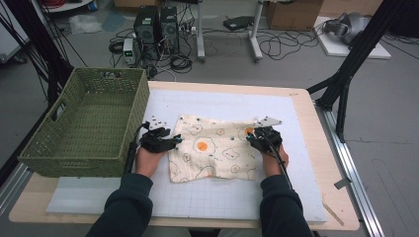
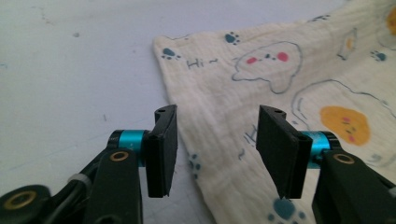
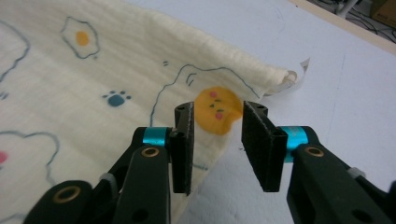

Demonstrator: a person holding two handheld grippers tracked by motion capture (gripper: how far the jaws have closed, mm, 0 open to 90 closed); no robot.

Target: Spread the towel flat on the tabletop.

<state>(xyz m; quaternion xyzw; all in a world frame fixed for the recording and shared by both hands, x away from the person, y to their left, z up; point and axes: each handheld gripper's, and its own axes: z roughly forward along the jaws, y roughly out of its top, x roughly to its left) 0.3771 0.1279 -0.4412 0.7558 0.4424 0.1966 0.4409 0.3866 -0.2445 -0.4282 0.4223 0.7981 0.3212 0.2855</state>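
High view, cloth: a cream cloth [image 1: 215,148] printed with fried eggs, paw prints and cloud outlines lies flat on a white mat [image 1: 222,197], between the two grippers.
High view, left gripper: the left gripper [image 1: 174,140] sits at the cloth's left edge, held by a hand in a dark sleeve.
High view, right gripper: the right gripper [image 1: 253,133] sits at the cloth's right edge, near its far corner, a grey plate on top of it.
High view, basket: a green woven basket [image 1: 64,148] stands just beside the left gripper, on the side away from the cloth.
Left gripper view, cloth: the cloth [image 2: 280,84] runs ahead of the jaws and off to their right; its folded edge passes between them. The weave is crinkled; a "Hi~" print, blue paws and an orange yolk with a tiny face show.
Left gripper view, tool: the left gripper [image 2: 217,149] has its jaws parted at a middling width, the cloth's edge in the gap, no pad pressing on it.
Right gripper view, cloth: the cloth [image 3: 116,70] lies ahead and to the left of the jaws; an orange yolk face sits just beyond the gap, and a small white tag pokes from the corner farther off.
Right gripper view, tool: the right gripper [image 3: 217,140] has its jaws narrowly apart, the cloth's edge running under the left jaw, nothing clamped.
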